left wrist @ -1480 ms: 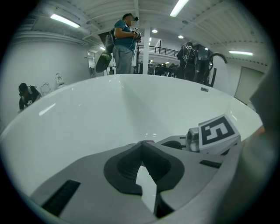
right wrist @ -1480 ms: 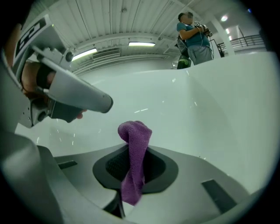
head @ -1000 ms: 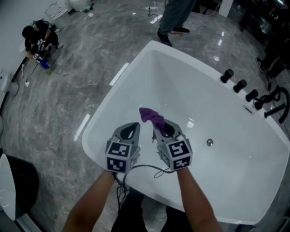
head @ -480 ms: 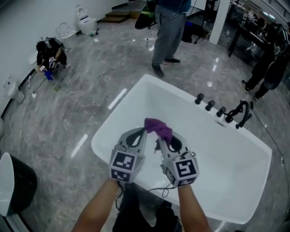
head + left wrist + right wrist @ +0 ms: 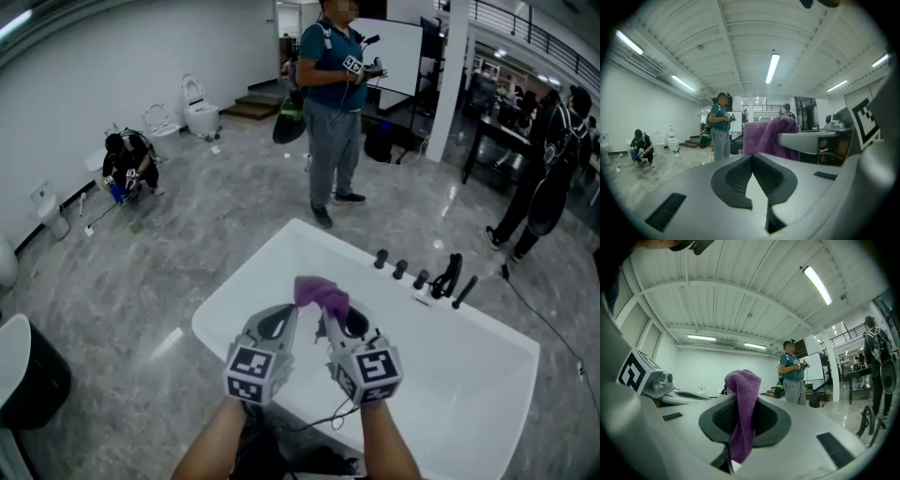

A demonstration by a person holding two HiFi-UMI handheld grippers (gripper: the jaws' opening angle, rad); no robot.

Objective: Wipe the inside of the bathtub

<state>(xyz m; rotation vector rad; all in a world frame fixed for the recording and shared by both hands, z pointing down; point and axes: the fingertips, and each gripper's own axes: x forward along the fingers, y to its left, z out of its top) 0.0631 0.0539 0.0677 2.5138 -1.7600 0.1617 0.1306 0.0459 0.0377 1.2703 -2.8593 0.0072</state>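
Note:
The white bathtub [image 5: 239, 277] lies below and ahead of me in the head view. Both grippers are held up side by side over its near left end. My right gripper [image 5: 336, 317] is shut on a purple cloth [image 5: 322, 292], which bunches above the jaw tips. In the right gripper view the cloth [image 5: 743, 404] hangs down between the closed jaws of that gripper [image 5: 740, 399]. My left gripper [image 5: 284, 314] is shut with nothing in it; its jaws meet in the left gripper view [image 5: 752, 159], where the purple cloth [image 5: 764, 136] shows just beyond.
Black tap fittings [image 5: 441, 277] stand on the tub's far rim. A person in a teal shirt [image 5: 333, 112] stands just past the tub. Another person crouches by the left wall [image 5: 127, 164] near toilets [image 5: 200, 108]. A black bin [image 5: 28, 375] sits at the left.
Both grippers have risen out of the tub, the right one still holding the cloth. The head view has tipped up, so the tub sits lower and more of the room shows.

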